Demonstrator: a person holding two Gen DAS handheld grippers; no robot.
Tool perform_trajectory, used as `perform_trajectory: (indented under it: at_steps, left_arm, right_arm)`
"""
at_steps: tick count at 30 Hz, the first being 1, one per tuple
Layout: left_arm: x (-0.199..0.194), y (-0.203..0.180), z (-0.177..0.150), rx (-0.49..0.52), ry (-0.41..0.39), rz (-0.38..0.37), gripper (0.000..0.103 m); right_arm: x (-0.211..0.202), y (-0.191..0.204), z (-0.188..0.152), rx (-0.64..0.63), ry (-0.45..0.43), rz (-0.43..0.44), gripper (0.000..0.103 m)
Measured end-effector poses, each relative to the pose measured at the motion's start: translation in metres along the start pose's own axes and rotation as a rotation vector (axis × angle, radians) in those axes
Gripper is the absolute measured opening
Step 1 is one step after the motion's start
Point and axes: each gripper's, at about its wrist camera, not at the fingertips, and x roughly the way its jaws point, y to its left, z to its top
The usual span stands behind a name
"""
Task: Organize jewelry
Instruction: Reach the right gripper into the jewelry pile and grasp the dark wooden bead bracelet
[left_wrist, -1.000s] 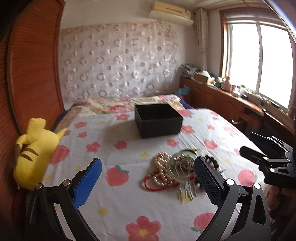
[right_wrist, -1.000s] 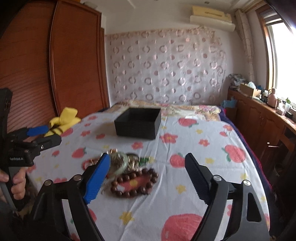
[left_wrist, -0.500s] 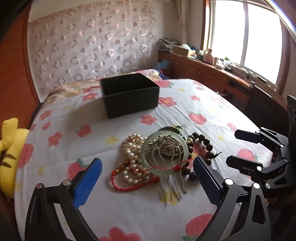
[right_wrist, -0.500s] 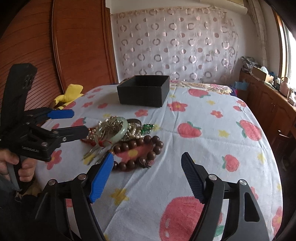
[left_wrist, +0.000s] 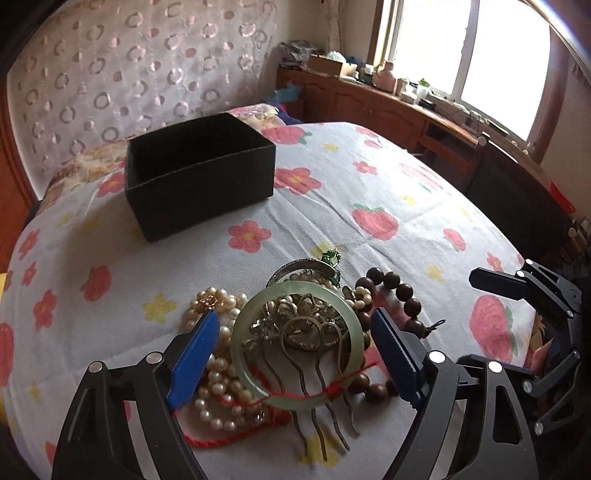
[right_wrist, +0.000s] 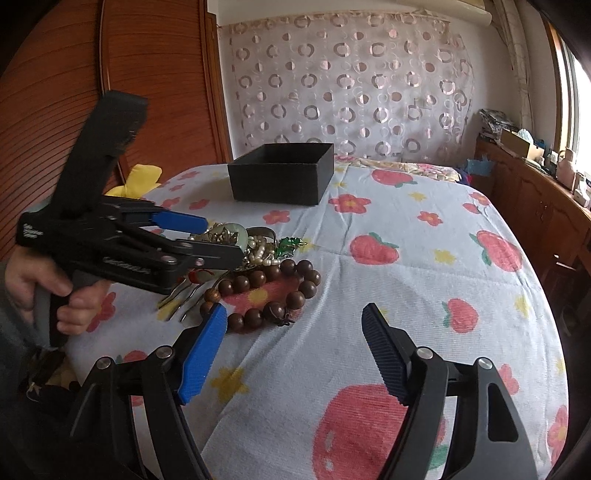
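Bedroom setup for us that day; the bed (left_wrist: 369, 177) was covered with a white sheet printed with strawberries and flowers, a dotted curtain (right_wrist: 351, 81) hung behind it, and a wooden sideboard (left_wrist: 399, 107) ran under the window (left_wrist: 472, 51). We had a black open box (left_wrist: 199, 177) sitting further back on the bed, well apart from the jewelry heap in front of us.

We could see the heap best from the left wrist view; a pale green jade bangle (left_wrist: 354, 354) lay on top, with a silver hair comb (left_wrist: 306, 339) resting across it, prongs pointing toward us. A pearl necklace (left_wrist: 218, 369) was bunched just left of the bangle, a red cord (left_wrist: 236, 435) trailed under and over it, and a dark wooden bead bracelet (right_wrist: 273, 291) lay to the right, touching the pile. Something small and green (right_wrist: 290, 245) poked out at the far side; we couldn't tell what it was.

Our left gripper (left_wrist: 295, 354) was angled down over the pile with its jaws closing, the bangle and comb sitting between the blue pads; the pads weren't pressing on anything as far as we could see. From the right view we saw the left hand (right_wrist: 55, 291) wrapped round its handle.

Our right gripper (right_wrist: 295, 350) hung over bare sheet just beside the wooden beads, jaws spread wide with nothing between them.
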Motion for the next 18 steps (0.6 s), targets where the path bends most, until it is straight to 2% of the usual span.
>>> perform_trajectory:
  at_steps: [5,9,18]
  left_arm:
    - [0.007,-0.003,0.001,0.041,0.025,-0.004,0.078]
    - [0.006,-0.003,-0.002,0.046,0.023,-0.012,0.069]
    - [-0.011,0.001,-0.007,0.024,-0.019,-0.007,0.068]
  right_arm:
    - [0.0,0.0,-0.001,-0.001,0.003,-0.001,0.078]
    - [0.0,0.001,0.0,0.0,0.005,-0.007,0.078]
    - [0.004,0.001,0.007,-0.022,0.007,0.0,0.078]
